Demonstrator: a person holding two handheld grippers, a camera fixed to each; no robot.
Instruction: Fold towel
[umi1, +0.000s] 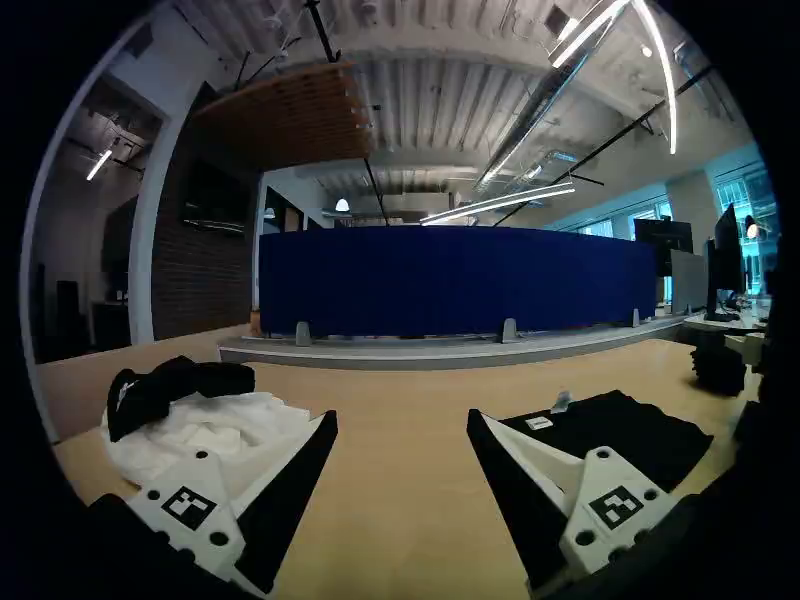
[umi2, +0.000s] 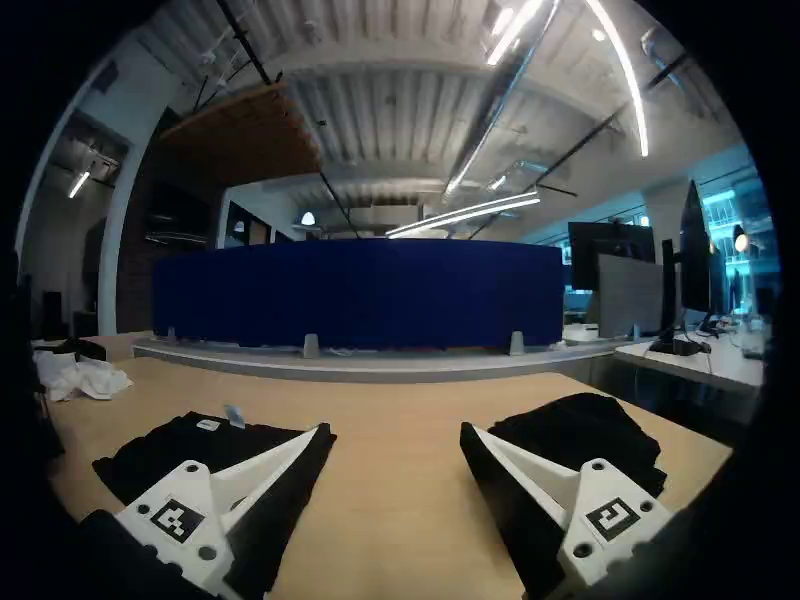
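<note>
Left tongs (umi1: 400, 415) and right tongs (umi2: 395, 428) are held spread and empty above the worktop (umi1: 400, 490); the black towel (umi1: 645, 430) could be bunched if only 1 corner is caught.

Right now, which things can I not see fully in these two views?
Left gripper view: the left gripper covers the near parts of the white cloth heap and the flat black towel.
Right gripper view: the right gripper hides the near side of the dark cloth pile; its folds are too dark.
</note>
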